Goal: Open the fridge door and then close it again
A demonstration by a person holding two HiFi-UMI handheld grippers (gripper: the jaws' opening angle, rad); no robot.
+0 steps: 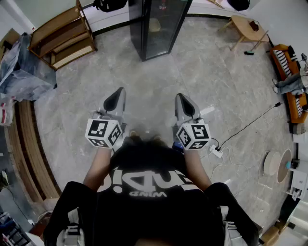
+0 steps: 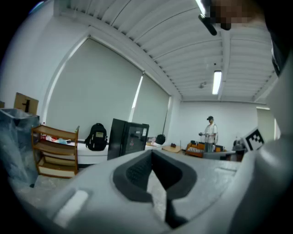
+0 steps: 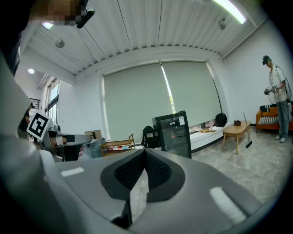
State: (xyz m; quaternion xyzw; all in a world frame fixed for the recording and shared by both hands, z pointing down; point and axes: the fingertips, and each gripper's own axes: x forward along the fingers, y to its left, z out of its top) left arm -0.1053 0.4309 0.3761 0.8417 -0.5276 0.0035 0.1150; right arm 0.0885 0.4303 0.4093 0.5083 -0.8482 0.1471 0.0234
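My left gripper and right gripper are both closed on nothing, side by side, well apart from the shut fridge.

Fridge at far edge of floor, abt centre. Wooden rack left of fridge, nr far-left corner. Backpack btwn rack & fridge, further back, up on a low ledge by the wall. Wrapped bundle left of rack, at left edge. Low table right of fridge, twd far-right corner. Sofa along right edge, nearer than table. Cable runs from right edge to power strip, on floor just right of right gripper. Left gripper beside it, both mid-floor, well short of fridge.
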